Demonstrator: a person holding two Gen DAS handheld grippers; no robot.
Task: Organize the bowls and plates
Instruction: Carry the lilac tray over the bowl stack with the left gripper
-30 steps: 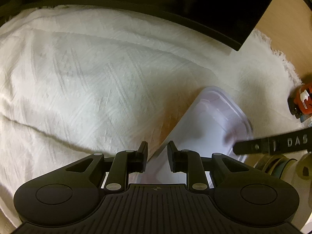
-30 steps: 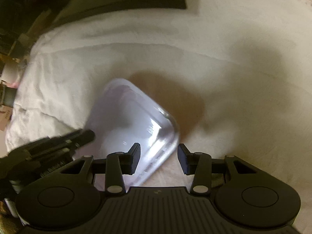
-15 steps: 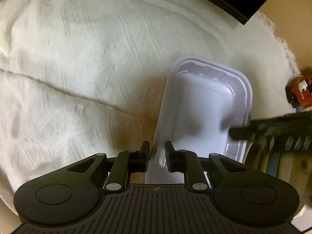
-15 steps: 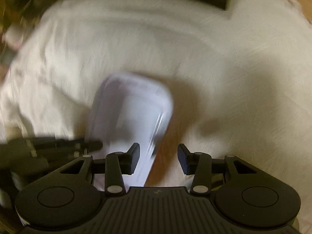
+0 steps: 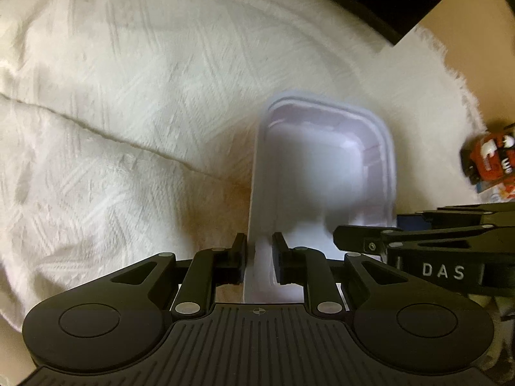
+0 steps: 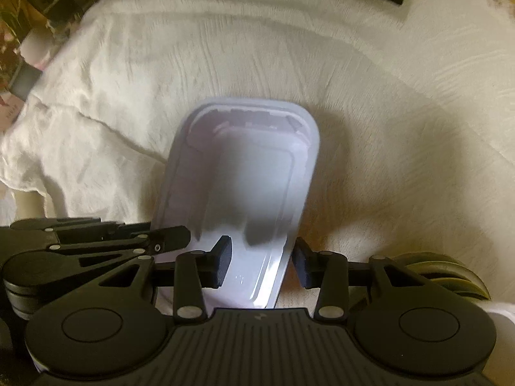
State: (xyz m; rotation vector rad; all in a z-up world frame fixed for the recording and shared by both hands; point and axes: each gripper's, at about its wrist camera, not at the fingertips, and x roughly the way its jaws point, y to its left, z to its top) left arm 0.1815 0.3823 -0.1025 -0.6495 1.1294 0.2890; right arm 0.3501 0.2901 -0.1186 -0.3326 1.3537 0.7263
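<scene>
A white rectangular plastic tray (image 5: 322,167) hangs just above a white cloth, held from both sides. My left gripper (image 5: 260,257) is shut on the tray's left rim, with a pad on each side of the thin wall. In the left wrist view the right gripper (image 5: 341,241) reaches in from the right at the tray's near corner. In the right wrist view the tray (image 6: 251,177) runs away from the camera. My right gripper (image 6: 262,260) straddles its right wall and is shut on it. The left gripper (image 6: 180,234) comes in from the left.
A textured white cloth (image 5: 128,112) with a long crease covers the table. A black object (image 5: 402,0) lies along its far edge, beside bare wood (image 5: 466,48). A red toy (image 5: 489,160) sits at the right. Stacked olive bowls (image 6: 444,273) stand near my right gripper.
The left jaws have narrowed onto the tray's rim. The tray has swung from slanted to nearly straight ahead in both views, and both grippers have shifted with it.
</scene>
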